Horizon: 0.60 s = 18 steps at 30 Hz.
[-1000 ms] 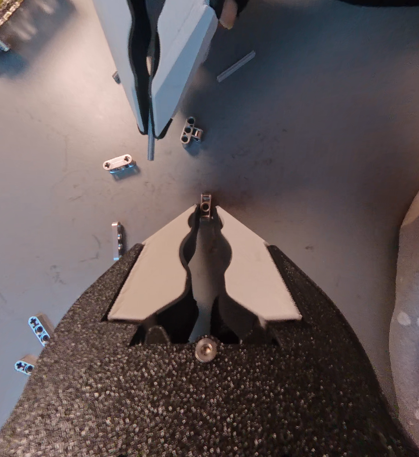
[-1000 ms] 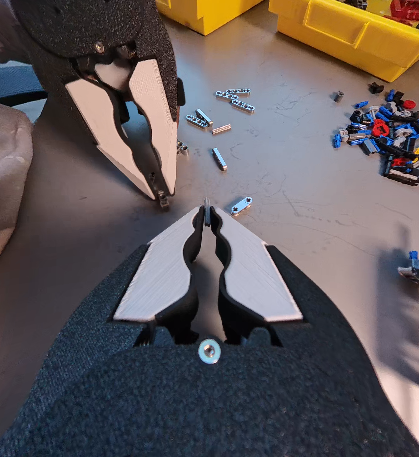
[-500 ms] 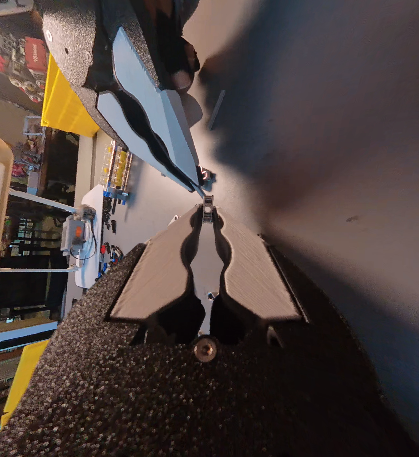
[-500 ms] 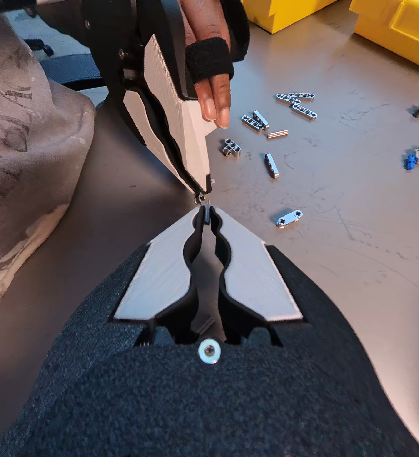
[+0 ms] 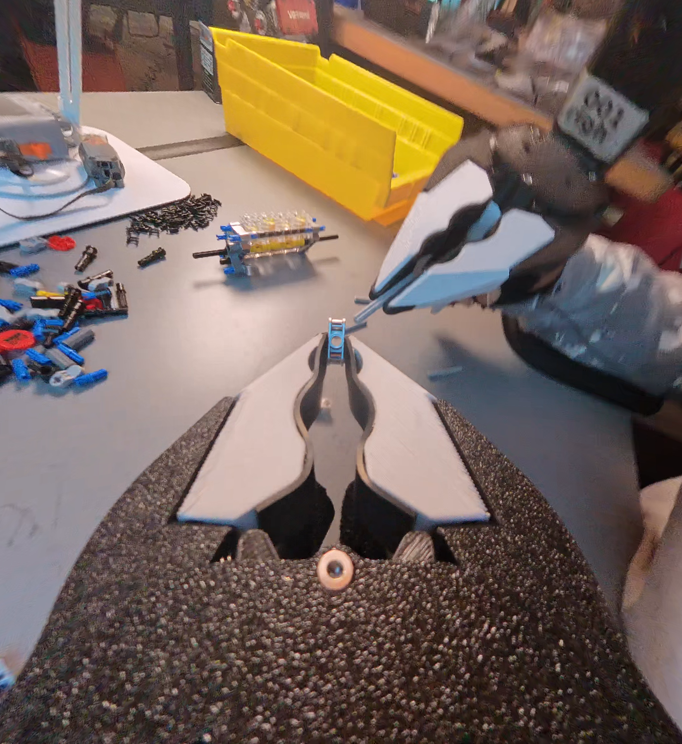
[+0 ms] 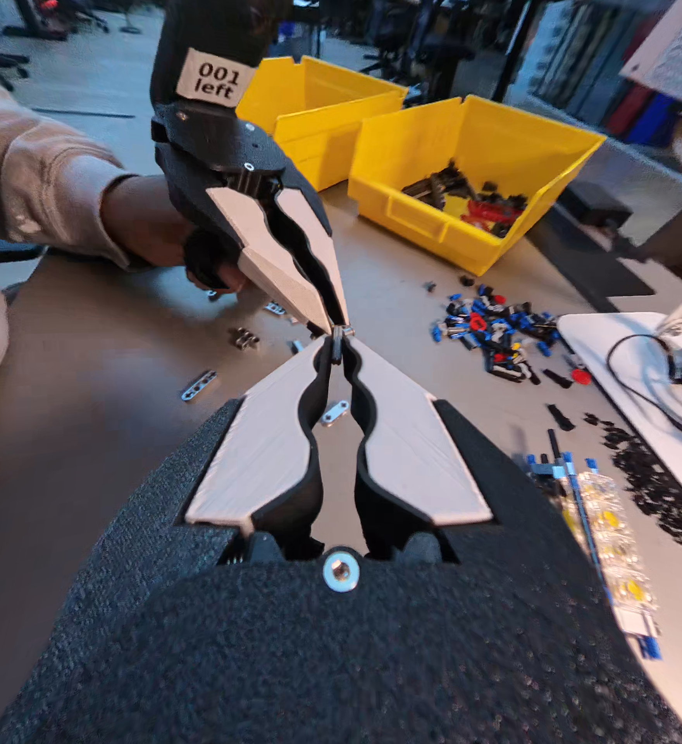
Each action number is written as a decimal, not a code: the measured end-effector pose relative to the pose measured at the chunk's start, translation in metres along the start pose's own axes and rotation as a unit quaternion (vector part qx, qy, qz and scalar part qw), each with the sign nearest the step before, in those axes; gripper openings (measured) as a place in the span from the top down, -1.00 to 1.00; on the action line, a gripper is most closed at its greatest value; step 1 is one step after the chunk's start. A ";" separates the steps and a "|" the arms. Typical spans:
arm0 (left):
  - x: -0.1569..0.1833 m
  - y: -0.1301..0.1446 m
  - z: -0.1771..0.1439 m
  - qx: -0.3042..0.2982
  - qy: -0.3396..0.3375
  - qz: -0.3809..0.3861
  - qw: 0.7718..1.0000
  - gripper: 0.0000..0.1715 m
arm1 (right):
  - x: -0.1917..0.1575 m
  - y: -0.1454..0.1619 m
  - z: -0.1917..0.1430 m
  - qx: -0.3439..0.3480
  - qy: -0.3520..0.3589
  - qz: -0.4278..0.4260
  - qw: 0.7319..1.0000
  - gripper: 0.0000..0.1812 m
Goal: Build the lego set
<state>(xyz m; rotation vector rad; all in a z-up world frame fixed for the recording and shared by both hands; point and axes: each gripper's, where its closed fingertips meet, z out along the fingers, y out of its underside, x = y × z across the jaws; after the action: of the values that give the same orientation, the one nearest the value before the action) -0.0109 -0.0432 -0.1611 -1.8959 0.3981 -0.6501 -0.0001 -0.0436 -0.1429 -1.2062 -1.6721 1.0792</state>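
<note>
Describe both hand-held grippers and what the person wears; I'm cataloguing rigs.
Each hand-held gripper, left and right, has a black, rough-textured body, a silver screw at centre, and two pale grey pointed fingers with wavy black inner edges. The left one carries a white label on its top. The person wears light patterned sleeves and a black finger wrap.

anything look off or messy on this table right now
Nothing looks damaged. Loose building pieces lie scattered across the table beside the yellow bin, not inside it. Both grippers are shut on small parts held tip to tip.
</note>
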 end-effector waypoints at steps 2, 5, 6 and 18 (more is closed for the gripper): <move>-0.007 -0.012 0.005 0.033 0.022 -0.081 0.996 0.93 | 0.010 -0.005 0.002 0.004 0.054 -0.018 0.998 0.97; -0.014 -0.021 0.011 0.063 0.045 -0.157 0.985 0.94 | 0.025 -0.005 0.003 -0.008 0.128 -0.037 0.991 0.97; -0.016 -0.022 0.012 0.067 0.046 -0.167 0.983 0.94 | 0.028 -0.003 0.003 -0.016 0.147 -0.045 0.988 0.97; -0.022 -0.020 0.016 0.047 -0.044 -0.046 0.997 0.94 | 0.033 0.004 0.008 -0.058 0.196 -0.058 0.977 0.97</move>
<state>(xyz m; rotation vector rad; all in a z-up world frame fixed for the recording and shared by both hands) -0.0193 -0.0117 -0.1534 -1.8528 0.2215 -0.6335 -0.0143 -0.0120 -0.1457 -1.2812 -1.4885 0.6292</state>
